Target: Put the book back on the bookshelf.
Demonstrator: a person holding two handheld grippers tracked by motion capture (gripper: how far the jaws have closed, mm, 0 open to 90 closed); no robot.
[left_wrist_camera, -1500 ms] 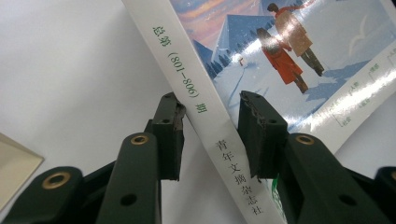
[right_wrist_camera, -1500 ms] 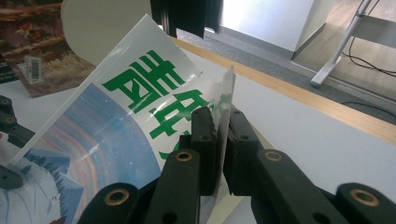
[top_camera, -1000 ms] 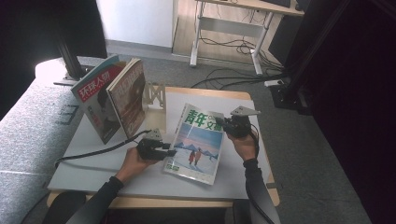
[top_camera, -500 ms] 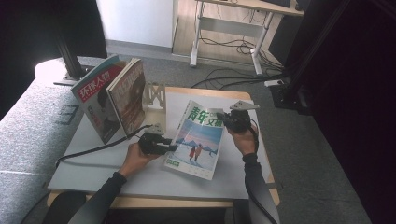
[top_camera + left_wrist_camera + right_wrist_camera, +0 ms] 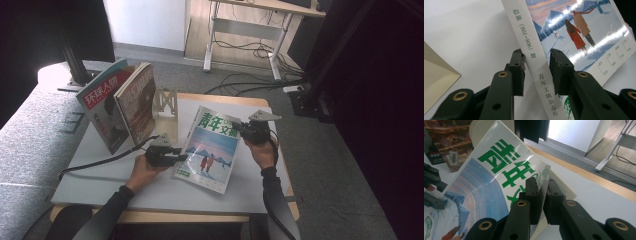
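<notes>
A magazine with a blue snowy cover and green characters lies tilted on the white table top, held between both hands. My left gripper is at its left edge. In the left gripper view the white spine runs between my left gripper's jaws, which have just been closing on it, pads against both sides. My right gripper is at the upper right edge. In the right gripper view, the right gripper is shut on the edge of the magazine's cover.
Two more magazines stand leaning at the back left against a pale wooden bookend. A cable trails left from my left gripper. A grey padded surface borders the table's left side, and floor cables lie beyond.
Both hands stay at the magazine's edges with little movement. The magazine has tilted slightly between them.
</notes>
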